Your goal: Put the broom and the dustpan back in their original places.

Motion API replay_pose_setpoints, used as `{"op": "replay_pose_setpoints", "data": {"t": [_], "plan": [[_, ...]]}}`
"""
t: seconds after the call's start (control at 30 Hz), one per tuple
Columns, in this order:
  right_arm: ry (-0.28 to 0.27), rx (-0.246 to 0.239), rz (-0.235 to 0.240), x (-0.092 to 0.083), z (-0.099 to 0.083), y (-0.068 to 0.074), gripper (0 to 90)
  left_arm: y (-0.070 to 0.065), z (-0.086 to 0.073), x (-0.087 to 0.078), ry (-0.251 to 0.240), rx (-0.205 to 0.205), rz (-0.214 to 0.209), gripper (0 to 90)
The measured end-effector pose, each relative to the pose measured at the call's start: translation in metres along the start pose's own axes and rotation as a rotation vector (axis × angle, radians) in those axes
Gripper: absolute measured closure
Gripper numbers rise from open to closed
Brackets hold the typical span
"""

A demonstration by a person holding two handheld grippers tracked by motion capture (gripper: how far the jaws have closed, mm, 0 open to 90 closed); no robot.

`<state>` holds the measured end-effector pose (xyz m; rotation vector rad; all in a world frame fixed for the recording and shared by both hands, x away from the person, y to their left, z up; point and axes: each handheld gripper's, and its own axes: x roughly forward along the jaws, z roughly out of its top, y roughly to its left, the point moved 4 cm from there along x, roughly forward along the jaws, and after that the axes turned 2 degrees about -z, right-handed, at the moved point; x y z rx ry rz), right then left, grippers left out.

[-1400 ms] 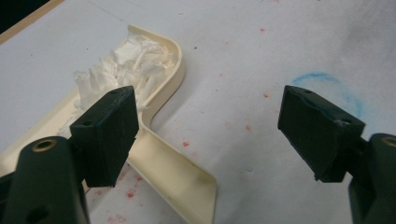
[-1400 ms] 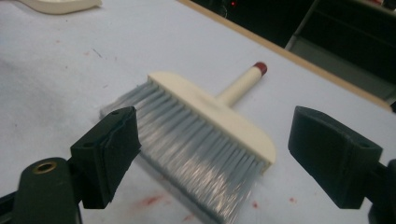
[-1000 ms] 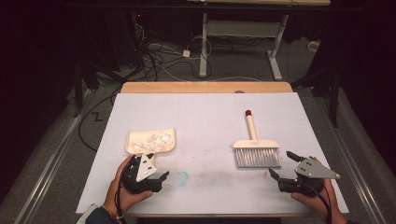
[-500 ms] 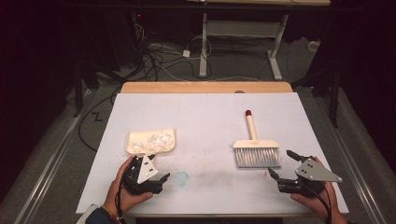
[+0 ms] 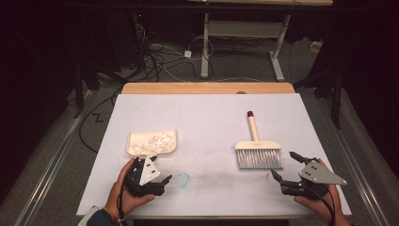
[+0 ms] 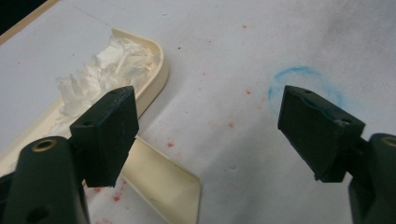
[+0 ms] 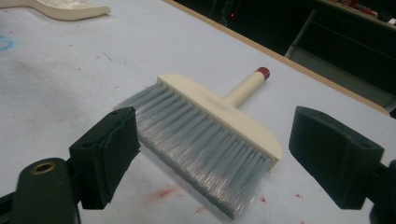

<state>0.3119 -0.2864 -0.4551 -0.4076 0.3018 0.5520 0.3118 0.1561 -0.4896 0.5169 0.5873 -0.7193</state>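
Two hand-held grippers rest at the near edge of a white-covered table, largest item in the scene, its surface marked with red specks and a faint blue ring; a wooden strip borders its far edge. Next in size, a hand brush lies flat on the right half of the table: cream plastic head, straight cream handle ending in a dark red cap pointing away from the person, and a broad fan of grey bristles pointing toward the person. A cream dustpan lies on the left half, well apart from the brush, its tray holding a heap of white shredded scraps; its flat handle reaches toward the person. The left gripper sits just behind the dustpan; in the left gripper view its jaws stand wide apart and empty, one above the dustpan handle, the other near the blue ring. The right gripper sits just beside the brush's right corner; in the right gripper view its jaws are spread wide on either side of the bristles, clasping nothing.
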Motion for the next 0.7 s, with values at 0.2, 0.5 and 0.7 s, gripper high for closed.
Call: {"op": "replay_pose_setpoints", "data": {"t": [0.2, 0.5, 0.7], "plan": [[0.002, -0.005, -0.002, -0.002, -0.0002, 0.0011, 16.3, -0.0002, 0.001, 0.0015, 0.002, 0.006, -0.001, 19.5], [0.01, -0.02, 0.001, 0.0001, -0.0022, 0.0002, 16.2, 0.0008, 0.0016, 0.0041, 0.008, 0.006, 0.0, 19.5], [0.012, -0.016, -0.001, 0.002, -0.0022, -0.0017, 16.2, 0.0005, 0.0023, 0.0055, 0.01, 0.006, -0.007, 19.5]]}}
